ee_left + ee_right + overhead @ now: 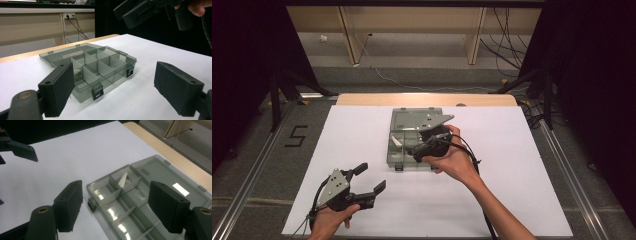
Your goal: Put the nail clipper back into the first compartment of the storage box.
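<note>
White sheeting (512, 190) covers the table, and a grey see-through compartment box (404, 150) lies open at its middle with the lid (412, 119) flat behind. Above the box, the right gripper (115, 207) hovers, jaws wide and empty; the left gripper (371, 178), near the front-left edge, is equally spread and empty. One small white piece (123, 180) leans in a left-side compartment.

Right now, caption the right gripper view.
Open right claw above an open compartment box holding one white piece.
</note>
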Demonstrator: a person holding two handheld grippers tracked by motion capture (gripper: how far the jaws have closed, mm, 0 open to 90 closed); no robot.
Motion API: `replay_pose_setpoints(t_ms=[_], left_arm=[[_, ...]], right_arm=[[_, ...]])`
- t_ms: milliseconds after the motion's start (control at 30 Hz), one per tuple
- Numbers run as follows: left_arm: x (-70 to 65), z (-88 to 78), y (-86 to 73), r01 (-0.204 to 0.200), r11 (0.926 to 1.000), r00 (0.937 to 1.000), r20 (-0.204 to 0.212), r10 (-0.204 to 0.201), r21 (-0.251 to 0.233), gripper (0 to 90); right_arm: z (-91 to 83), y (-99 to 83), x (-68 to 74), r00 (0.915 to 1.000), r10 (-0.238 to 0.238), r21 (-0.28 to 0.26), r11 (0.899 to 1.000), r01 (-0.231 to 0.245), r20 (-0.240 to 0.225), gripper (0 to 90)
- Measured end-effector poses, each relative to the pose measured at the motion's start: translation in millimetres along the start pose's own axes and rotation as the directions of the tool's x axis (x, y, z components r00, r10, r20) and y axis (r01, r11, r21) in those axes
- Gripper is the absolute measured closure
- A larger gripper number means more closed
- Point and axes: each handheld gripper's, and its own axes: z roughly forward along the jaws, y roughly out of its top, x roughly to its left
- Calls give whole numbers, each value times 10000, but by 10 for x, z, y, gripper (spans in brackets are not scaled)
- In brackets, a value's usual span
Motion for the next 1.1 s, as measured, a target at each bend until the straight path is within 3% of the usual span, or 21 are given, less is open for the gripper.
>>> replay_pose_setpoints(t_ms=[300,333,367,400,433,1100], left_arm=[[-45,-8,-7,737,9972,9972,92,-738,106,163],[-52,-6,-7,723,9973,9973,115,-725,102,163],[-29,-31,-4,223,9983,9996,143,-231,537,163],[-32,-27,-4,187,9984,9996,204,-198,524,163],[-89,22,-9,1021,9946,9947,152,-1019,-171,163],[-100,24,-9,950,9951,9955,92,-947,-268,163]], right_arm=[[-177,-224,8,9997,227,-415,9989,-227,-17,286],[-193,-251,11,9998,222,-507,9985,-221,13,286],[-215,-276,16,9997,252,-519,9983,-253,-23,286],[-233,-301,18,9997,233,-642,9977,-229,51,286],[-243,-323,24,9996,272,-707,9971,-272,-7,286],[-437,-666,59,9983,566,-1402,9885,-574,-96,237]])
